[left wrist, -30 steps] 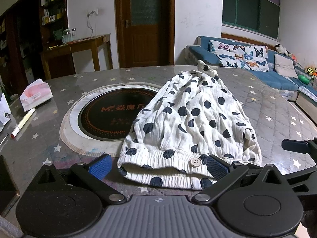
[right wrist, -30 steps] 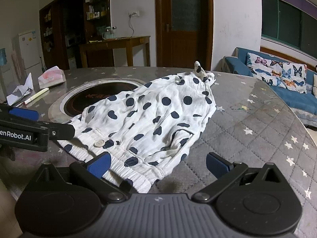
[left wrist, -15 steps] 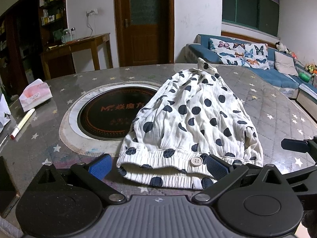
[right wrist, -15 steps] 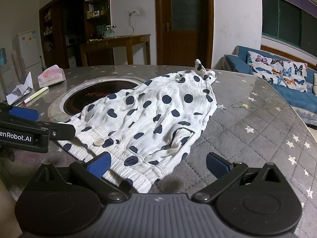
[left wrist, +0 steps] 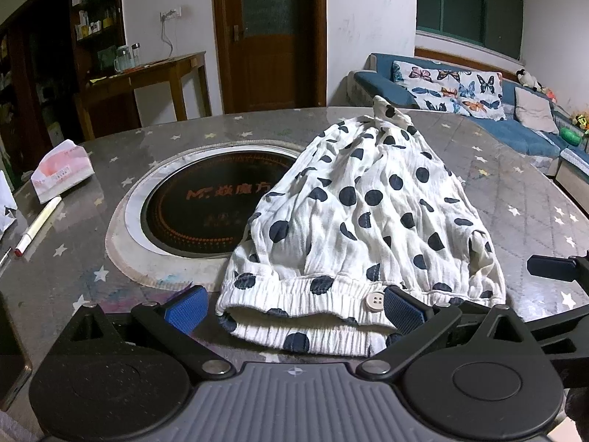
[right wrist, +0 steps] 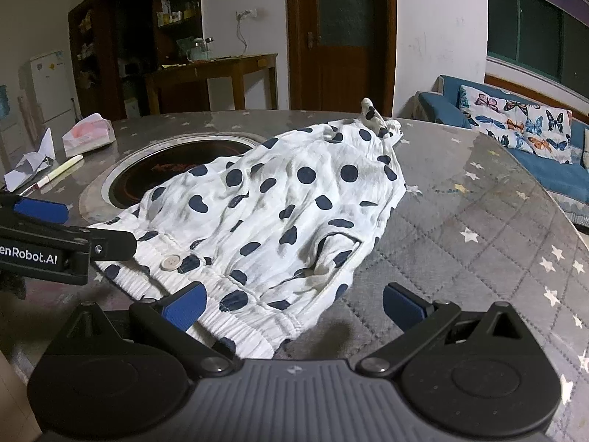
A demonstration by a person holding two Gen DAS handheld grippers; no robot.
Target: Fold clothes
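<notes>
A white garment with dark blue polka dots (left wrist: 371,213) lies flat on the grey star-patterned table (left wrist: 522,199), its elastic waistband and white button (left wrist: 374,300) nearest me. My left gripper (left wrist: 294,309) is open, its blue pads on either side of the waistband's left part, the right pad beside the button. My right gripper (right wrist: 294,304) is open too, over the garment's (right wrist: 294,213) right waistband corner, its left pad on the cloth. Each view shows the other gripper at its edge: the right gripper (left wrist: 552,269) and the left gripper (right wrist: 55,243).
A round black cooktop (left wrist: 206,206) is set into the table, partly under the garment. A tissue pack (left wrist: 62,169), a pen (left wrist: 36,226) and folded paper (right wrist: 29,162) lie at the left. A dark phone (left wrist: 11,350) sits at the near left edge. A blue sofa (left wrist: 478,110) stands beyond the table.
Almost nothing: both grippers stay open at the waistband, and the views have only drifted slightly.
</notes>
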